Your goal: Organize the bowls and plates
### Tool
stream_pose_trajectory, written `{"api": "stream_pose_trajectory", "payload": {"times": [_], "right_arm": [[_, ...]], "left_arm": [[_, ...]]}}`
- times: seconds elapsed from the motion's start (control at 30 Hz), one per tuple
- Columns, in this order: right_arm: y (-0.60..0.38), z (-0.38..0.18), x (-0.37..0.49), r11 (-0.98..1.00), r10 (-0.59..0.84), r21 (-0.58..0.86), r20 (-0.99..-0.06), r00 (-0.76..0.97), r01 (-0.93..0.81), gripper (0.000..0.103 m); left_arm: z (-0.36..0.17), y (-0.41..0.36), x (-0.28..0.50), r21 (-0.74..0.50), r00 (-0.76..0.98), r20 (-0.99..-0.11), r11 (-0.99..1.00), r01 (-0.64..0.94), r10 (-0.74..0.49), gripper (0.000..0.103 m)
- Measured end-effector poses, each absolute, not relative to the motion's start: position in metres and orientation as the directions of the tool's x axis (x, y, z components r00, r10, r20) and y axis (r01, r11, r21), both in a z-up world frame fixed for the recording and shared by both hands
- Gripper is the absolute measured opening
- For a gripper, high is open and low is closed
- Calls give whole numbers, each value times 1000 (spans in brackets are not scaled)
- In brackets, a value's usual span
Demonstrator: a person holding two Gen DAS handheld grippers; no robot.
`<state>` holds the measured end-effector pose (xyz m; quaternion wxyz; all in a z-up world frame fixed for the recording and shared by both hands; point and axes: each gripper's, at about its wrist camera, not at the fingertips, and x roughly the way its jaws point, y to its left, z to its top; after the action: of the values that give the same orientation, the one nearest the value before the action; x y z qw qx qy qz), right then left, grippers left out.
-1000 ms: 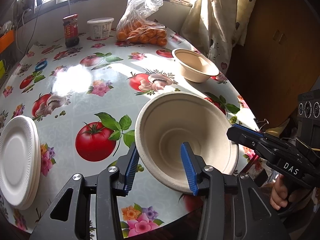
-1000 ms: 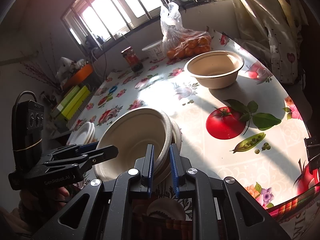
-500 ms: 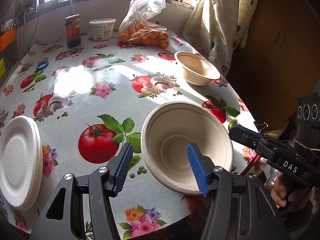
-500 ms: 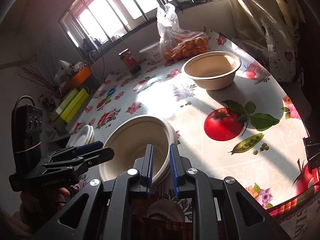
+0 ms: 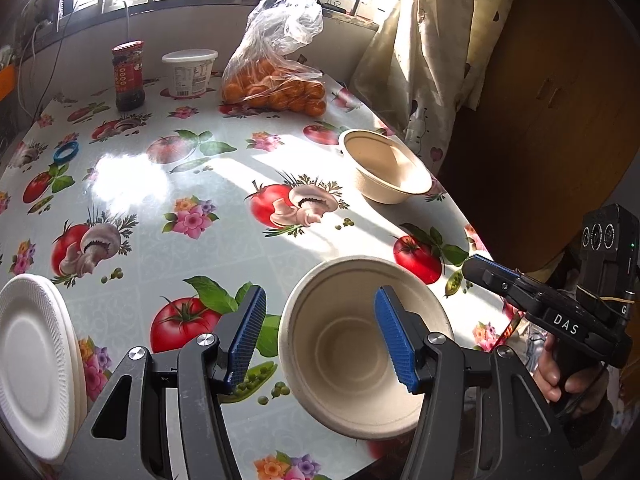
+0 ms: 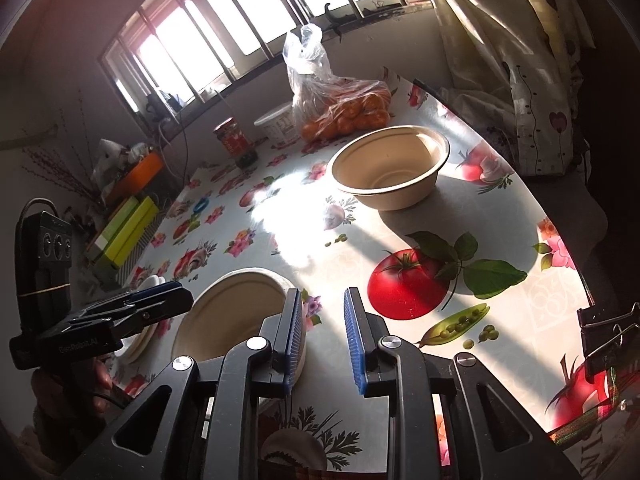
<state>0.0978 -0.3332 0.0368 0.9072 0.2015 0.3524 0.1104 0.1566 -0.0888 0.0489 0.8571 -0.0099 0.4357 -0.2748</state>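
A stack of beige paper bowls sits near the table's front edge, nested together; it also shows in the right wrist view. My left gripper is open above it, fingers apart and holding nothing. My right gripper is open just right of the stack, empty. It also shows in the left wrist view. A single beige bowl stands at the far right of the table. A stack of white plates lies at the left edge.
A bag of oranges, a white tub and a dark jar stand at the back by the window. A blue ring lies at left. A curtain hangs at right. Binder clips grip the tablecloth edge.
My left gripper let go of the bowl, opened wide and drew back. My right gripper opened off the stack's rim and moved right. The bowl now rests flat on the stack.
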Motion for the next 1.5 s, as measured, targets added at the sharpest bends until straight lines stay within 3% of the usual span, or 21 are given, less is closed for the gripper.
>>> {"api": "stream_pose_trajectory", "payload": {"times": [0.23,0.33,0.6,1.13,1.2,1.43,1.5], "right_arm": [[-364,42,122,903,289,430,-595,750,-8,32],[-378,41,136,895,279,445,-596,753,21,40],[-406,30,177,878,258,471,-615,745,84,46],[-409,8,242,858,297,504,-641,707,97,47],[-409,7,246,857,299,506,-644,704,99,44],[-404,2,253,853,336,516,-660,672,80,21],[-404,-1,254,840,361,537,-657,662,75,21]], "left_arm": [[57,-95,188,-291,448,-727,825,484,-519,58],[55,-98,202,-310,436,-728,821,479,-529,58],[46,-112,229,-332,394,-742,808,486,-542,58],[28,-110,259,-333,373,-767,821,463,-521,58],[27,-109,261,-330,373,-770,824,461,-517,58],[20,-106,270,-355,353,-774,822,445,-525,58],[17,-104,273,-368,343,-778,824,432,-527,58]]}}
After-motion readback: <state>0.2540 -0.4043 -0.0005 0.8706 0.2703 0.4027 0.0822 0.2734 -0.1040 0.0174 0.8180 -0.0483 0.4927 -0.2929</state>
